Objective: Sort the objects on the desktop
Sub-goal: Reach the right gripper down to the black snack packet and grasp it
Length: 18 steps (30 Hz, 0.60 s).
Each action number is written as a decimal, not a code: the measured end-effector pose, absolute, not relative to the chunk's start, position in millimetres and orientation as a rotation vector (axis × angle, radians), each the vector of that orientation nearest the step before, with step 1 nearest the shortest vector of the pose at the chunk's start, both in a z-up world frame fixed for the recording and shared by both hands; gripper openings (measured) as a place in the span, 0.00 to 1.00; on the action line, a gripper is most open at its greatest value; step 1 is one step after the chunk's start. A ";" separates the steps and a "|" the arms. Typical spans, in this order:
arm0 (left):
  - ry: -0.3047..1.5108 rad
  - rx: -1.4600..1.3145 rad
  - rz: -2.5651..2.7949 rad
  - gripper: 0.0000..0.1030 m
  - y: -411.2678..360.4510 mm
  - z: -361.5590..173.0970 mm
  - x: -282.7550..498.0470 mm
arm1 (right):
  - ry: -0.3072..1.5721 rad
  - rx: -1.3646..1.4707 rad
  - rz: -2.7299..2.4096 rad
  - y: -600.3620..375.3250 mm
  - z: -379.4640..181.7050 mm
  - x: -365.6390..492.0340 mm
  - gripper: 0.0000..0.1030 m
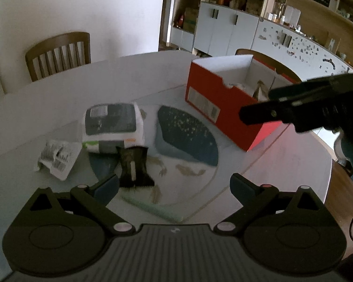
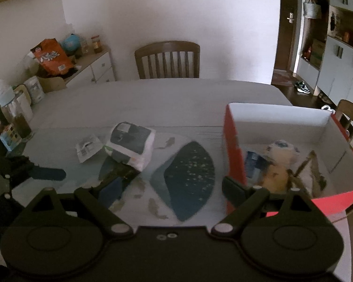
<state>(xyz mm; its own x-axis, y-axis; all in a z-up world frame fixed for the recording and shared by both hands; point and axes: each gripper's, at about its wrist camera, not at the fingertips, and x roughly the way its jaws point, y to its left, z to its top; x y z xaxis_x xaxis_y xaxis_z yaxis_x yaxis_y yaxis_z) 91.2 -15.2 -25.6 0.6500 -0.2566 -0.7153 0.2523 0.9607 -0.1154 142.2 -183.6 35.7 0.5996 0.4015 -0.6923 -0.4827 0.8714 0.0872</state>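
The white-and-grey soft plastic pack (image 1: 114, 127) lies on the pale table (image 1: 129, 77) ahead-left of the spread, empty left gripper (image 1: 174, 188), with the open red cardboard box (image 2: 233, 150) ahead-right of the spread, empty right gripper (image 2: 169, 190).

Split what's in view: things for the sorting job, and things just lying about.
For the job: red box, tissue pack, crumpled label, dark wrapper.
Lying about: chair, orange bag, bottles, shelves.
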 end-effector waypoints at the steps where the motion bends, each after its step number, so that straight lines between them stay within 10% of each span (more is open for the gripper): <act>1: 0.819 -0.006 -0.289 0.98 -13.8 -28.3 91.0 | 0.778 -0.114 0.518 -179.8 33.7 143.1 0.90; 18: 0.822 0.074 -0.382 0.98 5.8 -85.8 108.5 | 0.858 -0.160 0.569 -115.5 -7.9 159.4 0.90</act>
